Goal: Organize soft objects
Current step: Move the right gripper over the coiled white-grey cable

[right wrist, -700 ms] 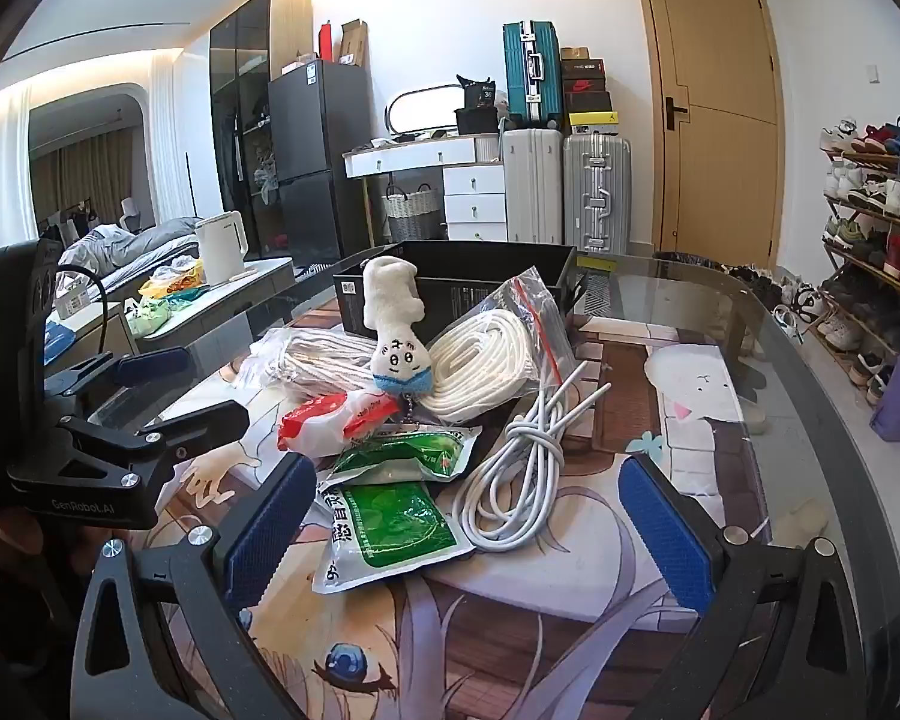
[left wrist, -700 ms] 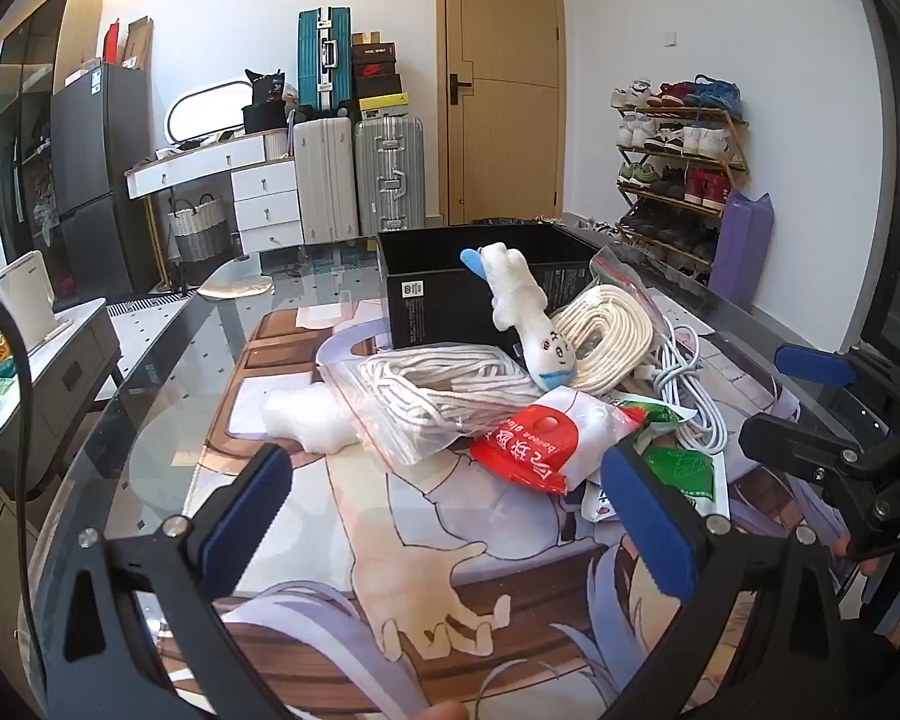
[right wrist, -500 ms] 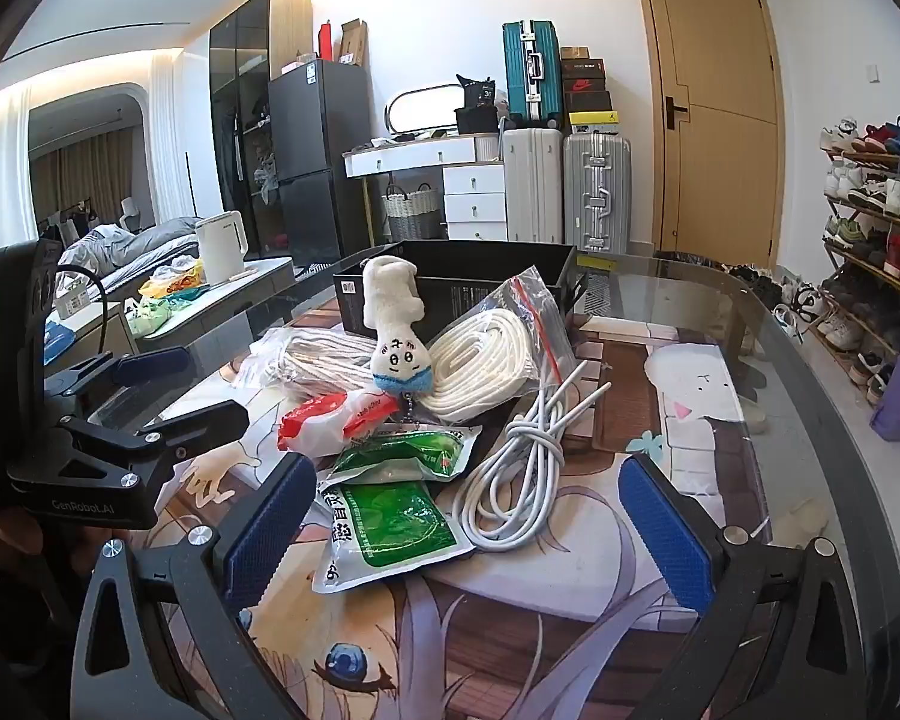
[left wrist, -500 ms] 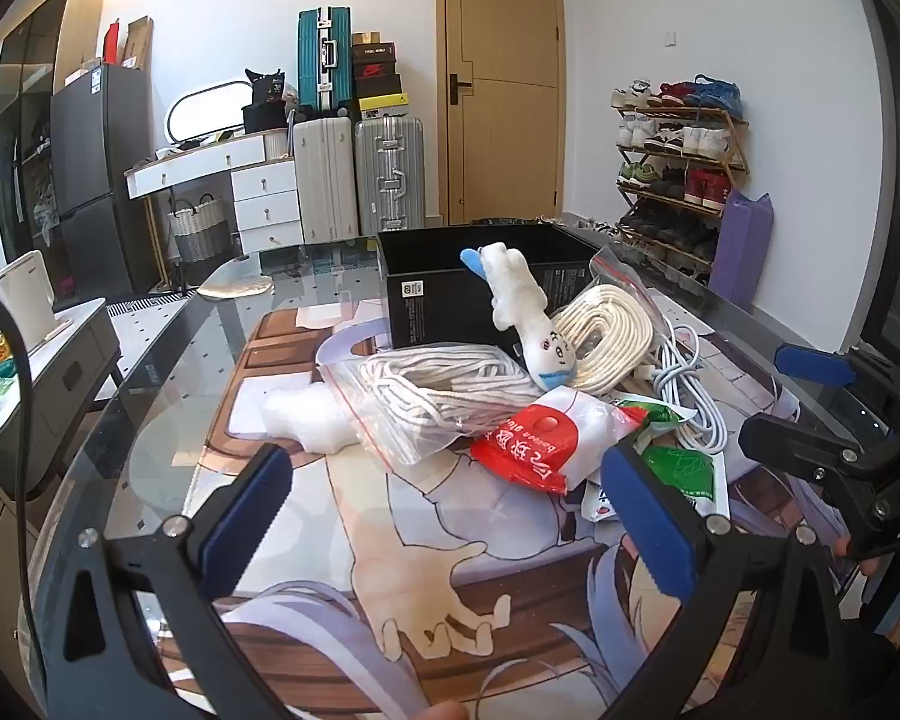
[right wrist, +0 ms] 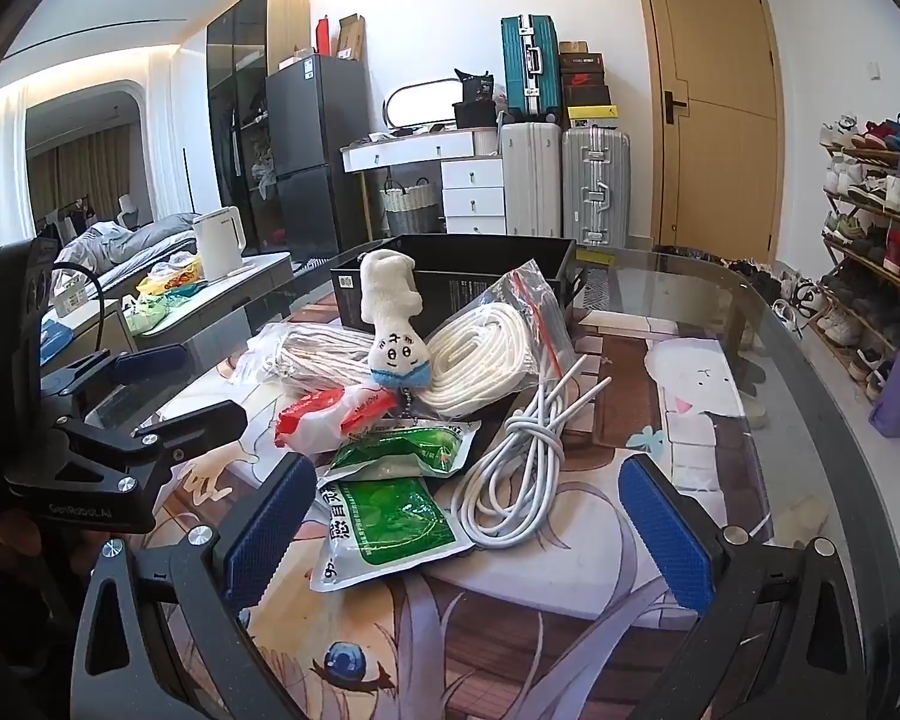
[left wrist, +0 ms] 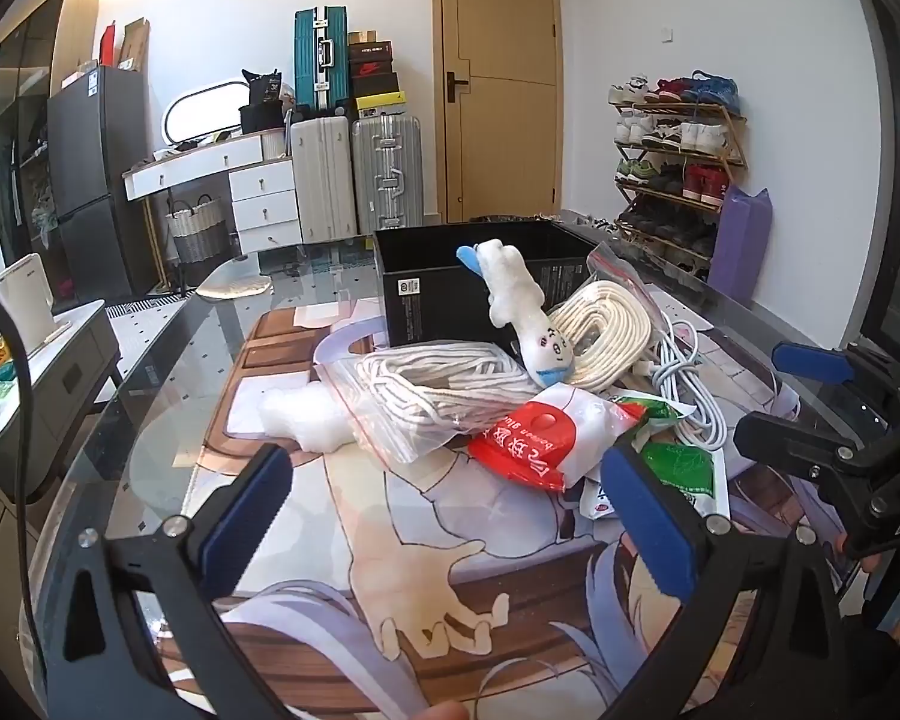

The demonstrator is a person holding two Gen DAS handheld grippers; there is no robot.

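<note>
A pile of soft things lies on the table before a black box [left wrist: 444, 294] [right wrist: 486, 282]. A white plush toy [left wrist: 525, 315] [right wrist: 393, 324] leans on bagged white rope coils [left wrist: 444, 387] [right wrist: 489, 348]. A red and white pouch [left wrist: 543, 435] [right wrist: 330, 414], green packets [right wrist: 390, 516] [left wrist: 684, 468], a white cable bundle [right wrist: 519, 468] and a cotton wad [left wrist: 303, 417] lie around them. My left gripper [left wrist: 450, 510] is open and empty, short of the pile. My right gripper [right wrist: 468, 528] is open and empty, just before the green packets and cable.
The glass table [right wrist: 768, 396] carries an anime-print mat [left wrist: 408, 546]. Each gripper shows in the other's view, the right one [left wrist: 840, 420] and the left one [right wrist: 120, 420]. Suitcases [left wrist: 354, 168], a door and a shoe rack [left wrist: 672, 162] stand behind.
</note>
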